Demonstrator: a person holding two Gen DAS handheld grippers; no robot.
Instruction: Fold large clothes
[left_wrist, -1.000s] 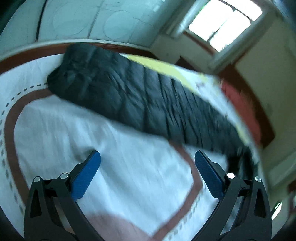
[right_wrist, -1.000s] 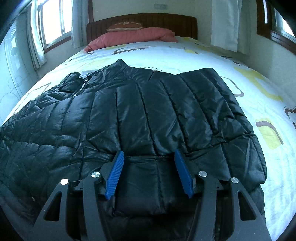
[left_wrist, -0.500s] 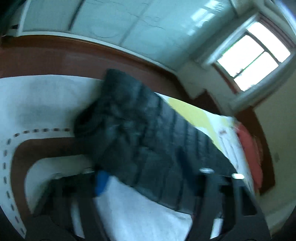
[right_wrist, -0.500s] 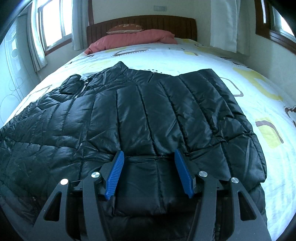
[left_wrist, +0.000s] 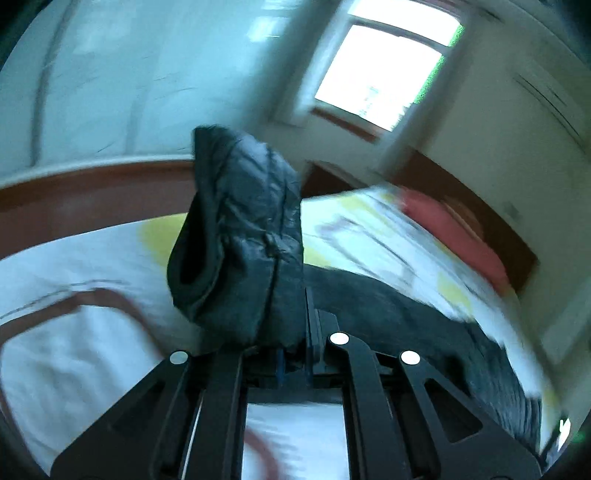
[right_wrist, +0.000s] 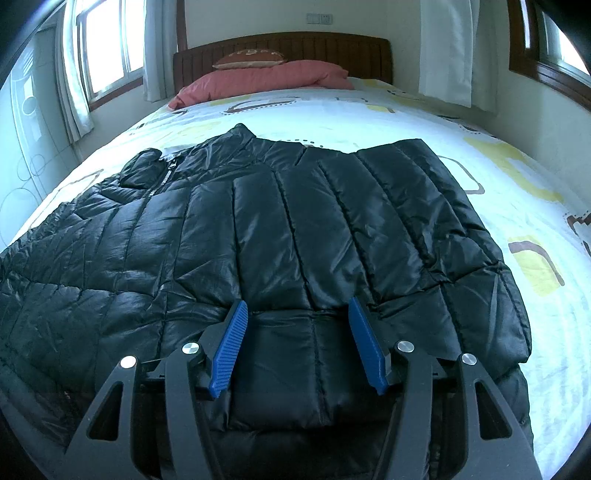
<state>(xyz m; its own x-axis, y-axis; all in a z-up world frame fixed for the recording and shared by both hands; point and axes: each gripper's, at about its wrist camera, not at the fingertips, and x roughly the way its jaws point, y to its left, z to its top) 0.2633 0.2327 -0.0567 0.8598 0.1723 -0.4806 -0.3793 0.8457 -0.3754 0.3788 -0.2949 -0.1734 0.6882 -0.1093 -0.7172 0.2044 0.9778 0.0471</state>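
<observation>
Left gripper is now pinching the sleeve cuff, where a second ago it was hovering spread above bare sheet short of the jacket; right-side view is unchanged. Jaws are pressing together on the quilted fabric, blue pads nearly hidden, cuff end standing up above the tool with its opening facing left. Rest of the sleeve is trailing right of the cuff, down onto the jacket body; view is motion-blurred, so finer detail is unclear. Right gripper is sitting spread over the jacket near its hem, fingers apart, gripping nothing; whether the tips are touching the fabric I cannot tell. Jacket is lying flat on the bed, collar toward the headboard and pink pillow, hem toward the tool, long axis running hem to collar. Likely next: carrying the sleeve across onto the jacket body, which is lying to the right of the left tool; left hand is the nearer one. Left tool is looking tilted upward, right one level and pointing at the headboard.
</observation>
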